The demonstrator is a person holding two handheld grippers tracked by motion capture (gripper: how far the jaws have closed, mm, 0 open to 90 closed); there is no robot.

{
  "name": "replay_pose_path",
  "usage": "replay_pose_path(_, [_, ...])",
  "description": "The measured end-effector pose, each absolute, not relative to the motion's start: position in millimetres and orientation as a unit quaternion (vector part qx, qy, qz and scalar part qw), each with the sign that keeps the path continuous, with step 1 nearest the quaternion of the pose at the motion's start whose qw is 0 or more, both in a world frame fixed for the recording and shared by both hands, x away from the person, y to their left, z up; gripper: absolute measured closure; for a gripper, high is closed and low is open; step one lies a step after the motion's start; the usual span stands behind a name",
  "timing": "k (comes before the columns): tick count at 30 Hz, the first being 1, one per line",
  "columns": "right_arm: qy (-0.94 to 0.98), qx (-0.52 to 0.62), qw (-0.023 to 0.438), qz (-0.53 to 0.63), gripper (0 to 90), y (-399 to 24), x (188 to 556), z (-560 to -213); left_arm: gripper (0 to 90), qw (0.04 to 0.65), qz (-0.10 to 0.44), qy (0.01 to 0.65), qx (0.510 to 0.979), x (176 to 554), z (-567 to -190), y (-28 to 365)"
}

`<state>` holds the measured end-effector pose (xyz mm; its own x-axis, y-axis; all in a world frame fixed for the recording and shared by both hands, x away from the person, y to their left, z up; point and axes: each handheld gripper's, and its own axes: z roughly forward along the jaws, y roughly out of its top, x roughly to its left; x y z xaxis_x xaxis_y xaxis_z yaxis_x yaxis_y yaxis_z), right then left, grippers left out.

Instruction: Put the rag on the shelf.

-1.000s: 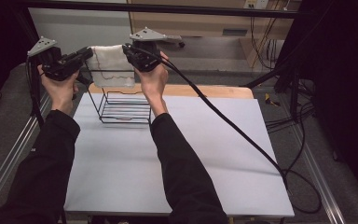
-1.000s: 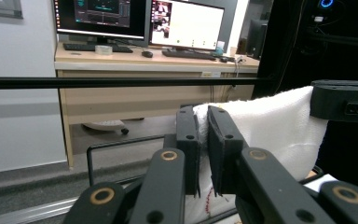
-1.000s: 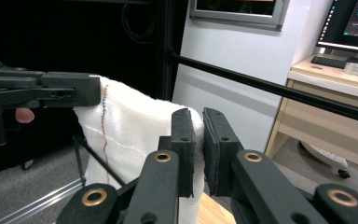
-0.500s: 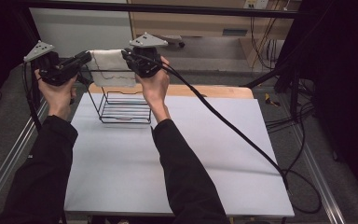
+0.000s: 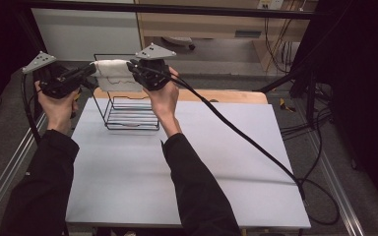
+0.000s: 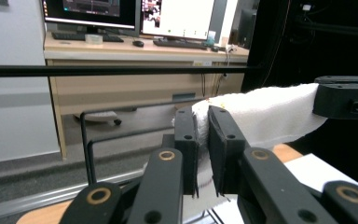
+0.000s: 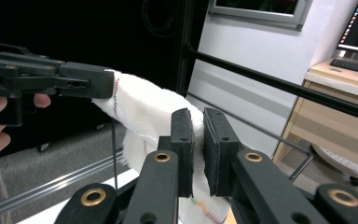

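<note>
The left gripper (image 5: 89,72) pinches one end of a white terry cloth (image 5: 113,73), and the right gripper (image 5: 134,69) pinches the other end, so the cloth stretches between them. A black wire rack (image 5: 128,110) stands directly below both grippers on the white table (image 5: 187,162).

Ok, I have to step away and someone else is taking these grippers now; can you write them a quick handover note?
Left gripper: shut on one end of the white towel.
Right gripper: shut on the other end.
The towel is stretched between them in the air, above the black wire rack at the far left of the white table.
Done: towel picked up and spread out.
Left: probably lower it over the rack's top bar and let go; it is not yet resting on the rack.
</note>
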<state>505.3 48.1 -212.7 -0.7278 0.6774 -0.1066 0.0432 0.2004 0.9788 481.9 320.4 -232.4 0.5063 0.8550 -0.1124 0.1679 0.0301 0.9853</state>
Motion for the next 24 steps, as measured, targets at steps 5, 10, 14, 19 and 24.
replay_pose_path(5, [0.735, 0.241, 0.269, 0.574, 82.9, 47.2, 498.6, -218.7, 80.3, 0.579, 0.292, 0.404, 0.645, 475.3, -235.8, 319.0])
replay_pose_path(10, [0.742, 0.237, 0.266, 0.568, 82.8, 48.3, 494.5, -225.2, 78.7, 0.573, 0.287, 0.409, 0.650, 470.3, -241.3, 320.4])
replay_pose_path(14, [0.746, 0.234, 0.265, 0.564, 82.8, 48.8, 493.1, -230.6, 77.6, 0.568, 0.285, 0.410, 0.655, 468.0, -244.3, 321.1])
replay_pose_path(19, [0.748, 0.234, 0.263, 0.563, 82.7, 48.8, 493.0, -235.4, 72.8, 0.564, 0.282, 0.414, 0.657, 464.8, -240.5, 323.5])
replay_pose_path(24, [0.751, 0.227, 0.267, 0.559, 82.7, 49.1, 492.3, -237.5, 69.6, 0.560, 0.292, 0.416, 0.655, 458.4, -227.0, 327.0])
